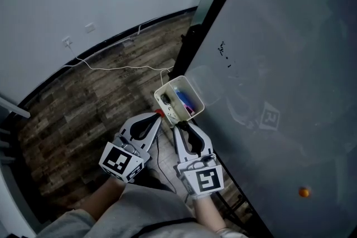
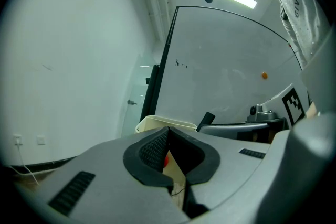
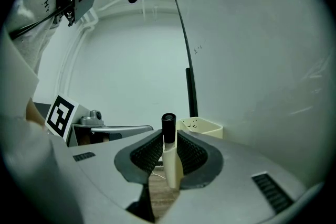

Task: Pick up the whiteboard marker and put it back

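Whiteboard marker (image 3: 168,128), black cap up, stands pinched between the pads of the right gripper (image 3: 169,140), just beside the cream holder box (image 3: 209,126); left gripper (image 2: 169,132) near that box too, jaw tips pressed together.

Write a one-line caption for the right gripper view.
Right gripper's fingers hold a black-capped cream marker near a cream plastic tray.

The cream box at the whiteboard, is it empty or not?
Not empty: in the head view the box holds a blue marker among others.
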Available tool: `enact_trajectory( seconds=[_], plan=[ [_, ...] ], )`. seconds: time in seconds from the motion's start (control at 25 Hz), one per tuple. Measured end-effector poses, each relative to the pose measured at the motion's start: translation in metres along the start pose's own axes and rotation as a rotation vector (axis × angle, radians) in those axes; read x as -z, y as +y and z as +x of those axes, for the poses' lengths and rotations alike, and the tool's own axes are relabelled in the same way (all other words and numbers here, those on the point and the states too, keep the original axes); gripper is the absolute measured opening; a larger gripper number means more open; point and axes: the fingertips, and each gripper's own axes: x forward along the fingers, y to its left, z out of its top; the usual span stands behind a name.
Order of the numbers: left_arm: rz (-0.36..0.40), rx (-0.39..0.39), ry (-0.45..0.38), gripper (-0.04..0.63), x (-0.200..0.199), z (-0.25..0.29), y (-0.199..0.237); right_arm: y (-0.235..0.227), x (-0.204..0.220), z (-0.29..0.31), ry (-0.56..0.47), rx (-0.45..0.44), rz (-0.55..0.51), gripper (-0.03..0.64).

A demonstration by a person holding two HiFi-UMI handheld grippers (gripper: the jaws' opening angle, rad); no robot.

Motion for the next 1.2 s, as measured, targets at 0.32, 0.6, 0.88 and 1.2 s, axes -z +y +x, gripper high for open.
enact_trajectory(
  seconds=[0.32,0.6,0.88,1.2],
  plan=[
    [-0.003,0.012,0.001,0.015,-0.002,0.006,0.004,-0.001,0.000,0.001,-0.019,0.003,-0.014,0.080],
    [0.007,0.001,-0.002,0.015,-0.008,0.003,0.015,-0.002,-0.011,0.005,-0.028,-0.010,-0.016,0.077],
    [0.017,-0.012,-0.002,0.015,-0.013,0.000,0.026,-0.010,-0.026,0.014,-0.016,-0.023,-0.009,0.077],
    [0.027,-0.024,-0.004,0.015,-0.015,-0.003,0.034,-0.014,-0.043,0.017,-0.019,-0.049,0.006,0.077]
  ],
)
